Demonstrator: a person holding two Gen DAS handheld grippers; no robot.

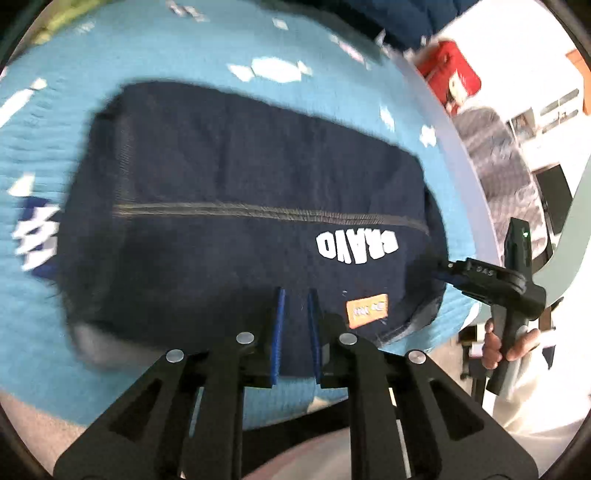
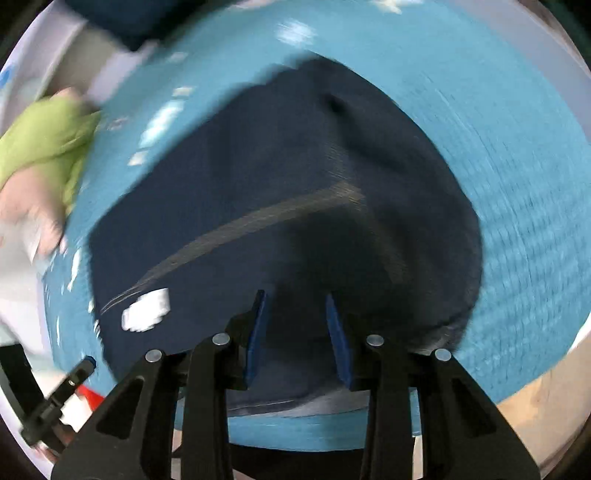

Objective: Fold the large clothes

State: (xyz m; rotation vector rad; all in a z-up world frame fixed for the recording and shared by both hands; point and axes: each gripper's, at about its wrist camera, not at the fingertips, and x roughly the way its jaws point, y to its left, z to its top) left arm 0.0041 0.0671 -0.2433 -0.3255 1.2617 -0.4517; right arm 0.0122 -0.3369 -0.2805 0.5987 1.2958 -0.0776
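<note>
A dark navy garment (image 1: 229, 206) lies folded into a compact rectangle on a light blue patterned blanket (image 1: 184, 48). It has a pale stitched seam, white "BRAVO" lettering (image 1: 356, 245) and an orange label (image 1: 367, 310). My left gripper (image 1: 295, 299) hovers over its near edge, jaws a little apart, holding nothing. My right gripper (image 1: 448, 265) shows at the garment's right edge in the left wrist view. In the right wrist view the right gripper (image 2: 297, 299) is open over the navy garment (image 2: 288, 192), empty. The left gripper's tip (image 2: 86, 363) shows at lower left.
The blue blanket (image 2: 517, 184) covers the work surface, with a pale rim (image 1: 454, 140) on the right. A red object (image 1: 452, 74) and a grey chair stand beyond it. Green cloth (image 2: 40, 140) lies at the left in the right wrist view. A dark blue item (image 2: 122, 18) sits at the top.
</note>
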